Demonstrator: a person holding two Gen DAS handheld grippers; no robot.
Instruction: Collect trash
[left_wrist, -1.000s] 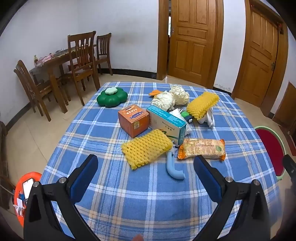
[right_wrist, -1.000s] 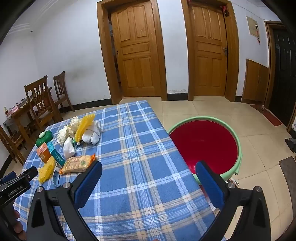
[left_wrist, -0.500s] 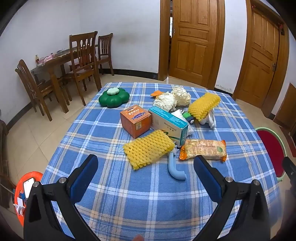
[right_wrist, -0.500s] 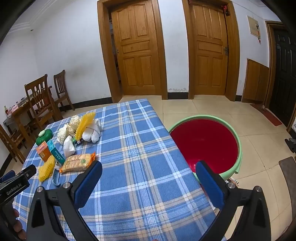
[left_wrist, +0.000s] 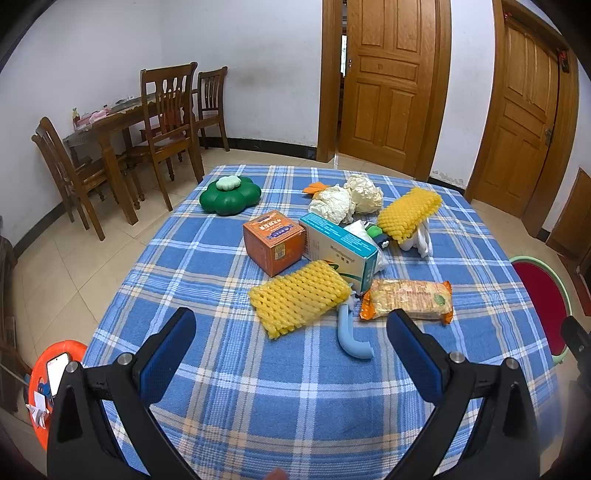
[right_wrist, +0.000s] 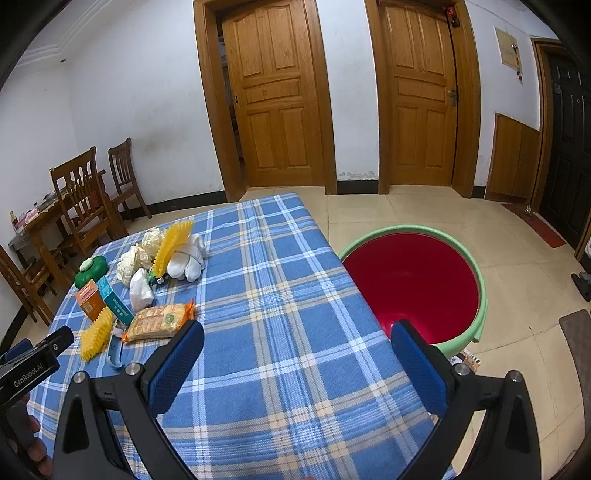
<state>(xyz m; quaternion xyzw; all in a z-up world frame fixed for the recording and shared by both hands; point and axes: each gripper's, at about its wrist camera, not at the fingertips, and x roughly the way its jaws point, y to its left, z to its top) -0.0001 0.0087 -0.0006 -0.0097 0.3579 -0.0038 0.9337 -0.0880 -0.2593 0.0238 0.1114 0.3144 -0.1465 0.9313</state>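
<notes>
Left gripper (left_wrist: 290, 334) is hanging wide open w/ nothing in it – pointing at the yellow foam net (left_wrist: 299, 298). Right gripper (right_wrist: 297, 349) is gaping too, hovering btwn plaid table (right_wrist: 280, 295) and red tub (right_wrist: 413, 284).

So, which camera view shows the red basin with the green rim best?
The right wrist view: the red basin sits on the floor beside the table, its open inside almost fully visible, partly hidden by the right gripper. In the left wrist view only a slice of the basin shows at the right edge.

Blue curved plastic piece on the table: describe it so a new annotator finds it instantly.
On the blue plaid tablecloth, find the near yellow foam net and the biscuit packet. The blue curved plastic piece lies between them, nearest the camera: the only smooth, hook-shaped light-blue item.
</notes>
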